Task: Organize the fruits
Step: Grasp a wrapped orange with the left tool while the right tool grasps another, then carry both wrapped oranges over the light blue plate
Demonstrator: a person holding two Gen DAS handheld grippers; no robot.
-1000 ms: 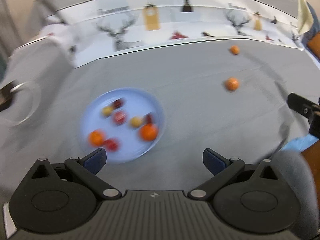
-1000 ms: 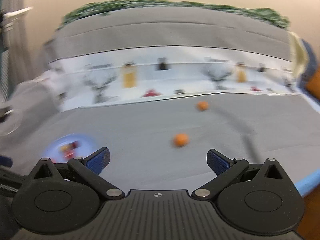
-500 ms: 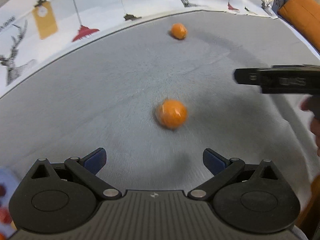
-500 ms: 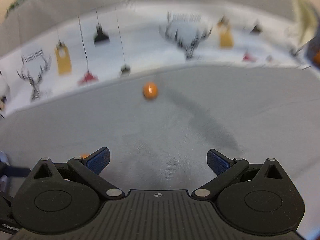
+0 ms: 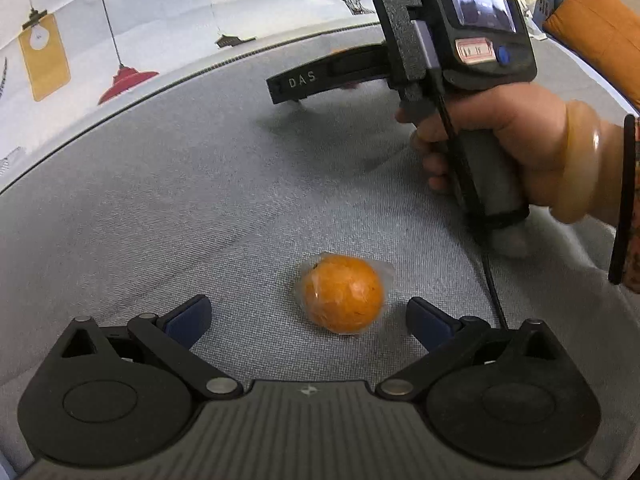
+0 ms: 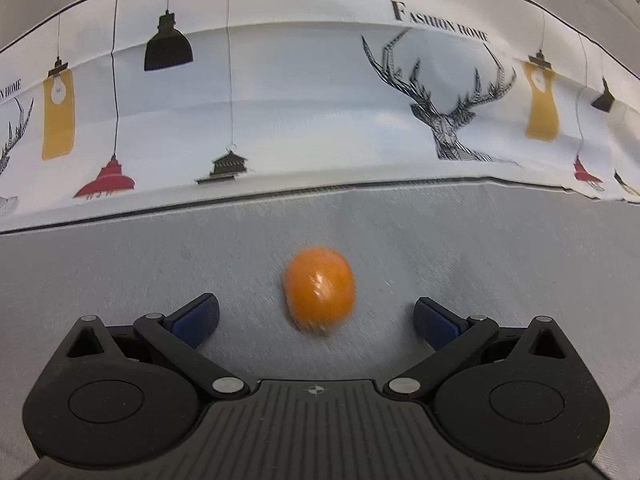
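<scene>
In the left wrist view an orange in clear wrap (image 5: 342, 294) lies on the grey cloth, just ahead of and between the fingertips of my left gripper (image 5: 308, 316), which is open and empty. In the right wrist view a second wrapped orange (image 6: 319, 294) lies on the cloth just ahead of my right gripper (image 6: 318, 316), also open and empty. The right gripper body (image 5: 452, 40) and the hand holding it show at the upper right of the left wrist view.
Grey cloth (image 5: 160, 200) covers the surface. A white printed cloth with lamps and deer (image 6: 320, 112) runs along the far side. An orange cushion (image 5: 600, 44) sits at the far right.
Both grippers have moved forward, away from the blue plate of fruit, each closing in on its own orange. The plate has left both views. Jaws stay open.
</scene>
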